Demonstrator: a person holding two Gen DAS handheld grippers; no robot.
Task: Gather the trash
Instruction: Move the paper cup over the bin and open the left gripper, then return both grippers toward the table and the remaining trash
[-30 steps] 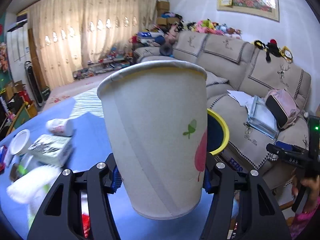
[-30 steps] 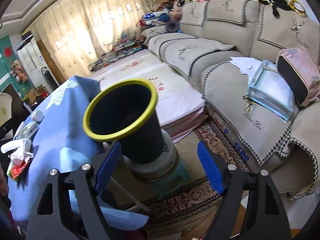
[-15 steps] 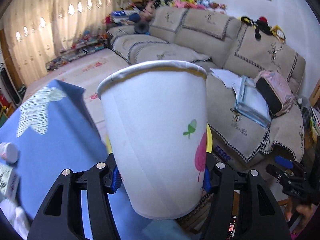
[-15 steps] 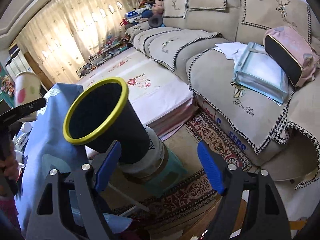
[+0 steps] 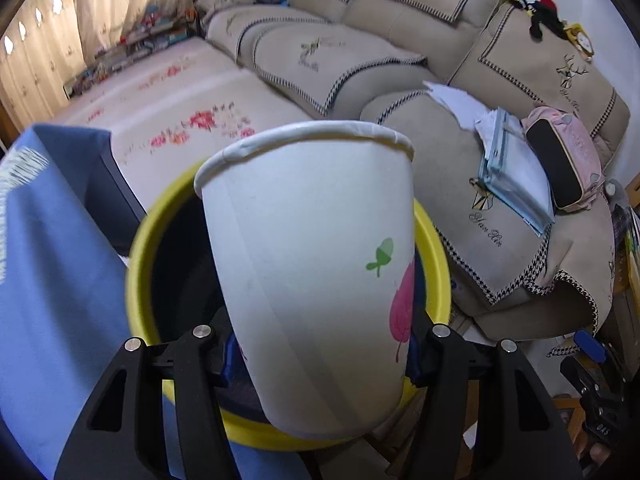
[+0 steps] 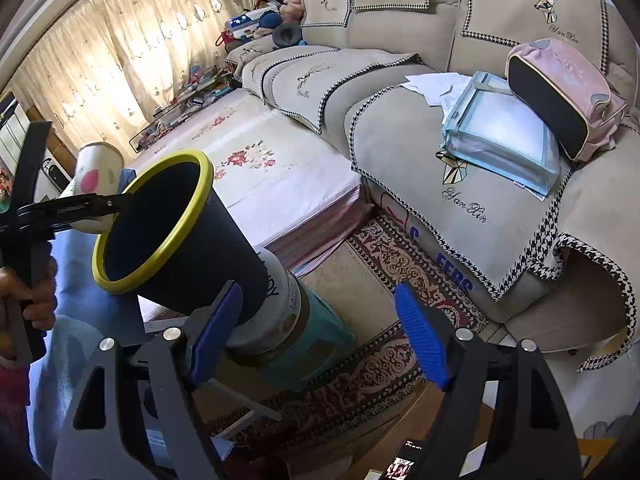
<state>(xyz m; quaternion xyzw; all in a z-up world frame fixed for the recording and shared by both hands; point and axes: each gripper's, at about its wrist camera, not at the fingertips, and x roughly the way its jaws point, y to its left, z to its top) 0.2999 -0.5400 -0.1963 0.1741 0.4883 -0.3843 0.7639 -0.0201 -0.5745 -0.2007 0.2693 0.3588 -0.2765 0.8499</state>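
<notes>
My left gripper (image 5: 320, 352) is shut on a white paper cup (image 5: 316, 264) with a pink and green leaf print. It holds the cup upright right over the mouth of a black trash bin with a yellow rim (image 5: 138, 256). The right wrist view shows the same bin (image 6: 180, 232) tilted on a white bucket and teal stool, with the cup (image 6: 96, 176) and the left gripper (image 6: 80, 204) at its rim on the left. My right gripper (image 6: 320, 336) is open and empty, beside the bin's base.
A blue-clothed table (image 5: 48, 280) lies left of the bin. A beige sofa (image 6: 460, 128) with a pink bag (image 6: 560, 92) and a blue folder (image 6: 500, 132) stands right. A patterned rug (image 6: 384, 352) and a floral mat (image 6: 248, 176) cover the floor.
My left gripper has carried the cup away from the table and down over the bin's mouth. My right gripper has shifted slightly, staying open by the bin.
</notes>
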